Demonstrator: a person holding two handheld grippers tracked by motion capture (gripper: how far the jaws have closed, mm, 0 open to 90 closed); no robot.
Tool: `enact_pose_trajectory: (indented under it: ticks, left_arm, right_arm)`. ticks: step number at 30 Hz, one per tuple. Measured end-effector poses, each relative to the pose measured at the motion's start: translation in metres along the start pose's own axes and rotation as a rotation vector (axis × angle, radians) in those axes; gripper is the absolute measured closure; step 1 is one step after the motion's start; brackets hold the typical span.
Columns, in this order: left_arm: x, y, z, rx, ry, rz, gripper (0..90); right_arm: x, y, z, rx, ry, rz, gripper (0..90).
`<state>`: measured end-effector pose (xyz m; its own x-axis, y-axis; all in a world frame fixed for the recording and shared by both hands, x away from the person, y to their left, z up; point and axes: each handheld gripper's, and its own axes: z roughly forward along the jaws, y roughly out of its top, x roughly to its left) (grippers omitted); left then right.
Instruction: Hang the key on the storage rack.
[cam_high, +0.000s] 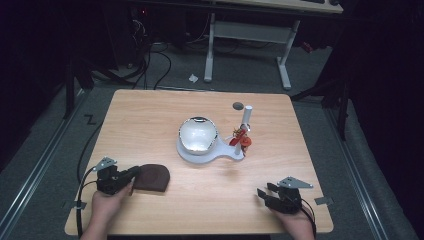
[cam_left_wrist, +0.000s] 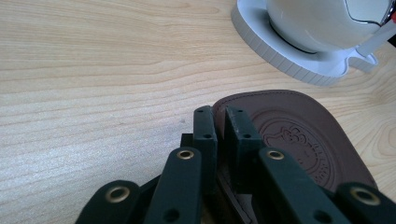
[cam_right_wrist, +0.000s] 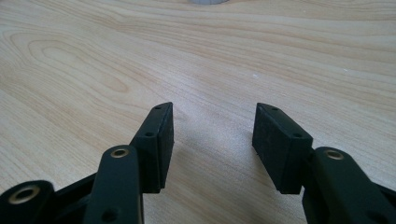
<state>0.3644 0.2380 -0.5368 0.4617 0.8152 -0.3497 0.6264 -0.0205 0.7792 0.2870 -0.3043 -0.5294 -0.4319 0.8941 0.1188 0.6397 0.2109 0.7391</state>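
Left gripper (cam_left_wrist: 219, 116) is pinching my brown leather pouch's (cam_left_wrist: 299, 135) edge; white stand (cam_left_wrist: 289, 65) is sitting beyond, right gripper (cam_right_wrist: 212, 126) gaping empty.

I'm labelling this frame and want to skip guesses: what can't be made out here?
- Stamp on the brown leather pouch: left gripper view, partly behind the left gripper.
- Small red item by the white post: high view, too small.
- White bowl: left gripper view, cut by the top edge.

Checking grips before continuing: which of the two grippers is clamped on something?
The left gripper, shut on the brown leather pouch; the right gripper stands open over bare table.
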Motion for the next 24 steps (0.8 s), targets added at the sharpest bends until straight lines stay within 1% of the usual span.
enact_pose_trajectory:
  ticks: [3,7,8,11,14,16,17,18,19,20,21,22,23,24]
  left_arm:
    - [-0.002,0.0,-0.001,-0.005,0.011,0.016,86.2]
    - [-0.004,-0.001,-0.003,-0.013,0.011,0.016,86.7]
    - [-0.004,-0.002,-0.005,-0.027,0.01,0.015,86.8]
    - [-0.006,-0.002,-0.009,-0.043,0.007,0.016,86.8]
    - [-0.01,-0.002,-0.018,-0.085,0.012,0.033,86.9]
    - [-0.011,-0.001,-0.021,-0.095,0.01,0.036,86.9]
    - [-0.014,-0.001,-0.025,-0.112,0.013,0.048,86.9]
    - [-0.014,-0.001,-0.025,-0.112,0.013,0.048,86.9]
    - [-0.019,0.0,-0.029,-0.13,0.013,0.064,87.0]
    - [-0.019,0.0,-0.029,-0.13,0.013,0.064,87.0]
    - [-0.024,0.001,-0.033,-0.146,0.013,0.082,87.1]
    - [-0.024,0.001,-0.033,-0.146,0.013,0.082,87.1]
    - [-0.027,0.002,-0.034,-0.153,0.011,0.09,87.1]
    - [-0.033,0.004,-0.037,-0.168,0.014,0.108,87.2]
  right_arm:
    - [0.0,0.0,-0.001,-0.002,0.0,0.002,48.9]
    - [-0.001,0.0,-0.002,-0.005,-0.001,0.002,49.0]
    - [-0.001,0.0,-0.002,-0.008,0.0,0.004,49.0]
    - [-0.001,0.0,-0.003,-0.009,-0.001,0.001,49.0]
    - [-0.002,0.0,-0.003,-0.011,-0.002,-0.002,49.1]
    - [-0.002,0.0,-0.003,-0.01,-0.001,-0.001,49.1]
    - [-0.002,0.0,-0.003,-0.01,-0.001,-0.001,49.1]
    - [-0.002,0.0,-0.003,-0.01,-0.001,-0.001,49.1]
    - [-0.003,-0.001,-0.003,-0.011,-0.004,-0.002,49.1]
    - [-0.003,-0.001,-0.003,-0.013,-0.003,-0.003,49.2]
    - [-0.003,-0.001,-0.003,-0.014,-0.003,-0.002,49.2]
    - [-0.004,0.0,-0.003,-0.015,-0.003,-0.002,49.2]
    - [-0.004,0.0,-0.003,-0.015,-0.003,-0.002,49.2]
    - [-0.004,0.0,-0.004,-0.017,-0.003,0.001,49.3]
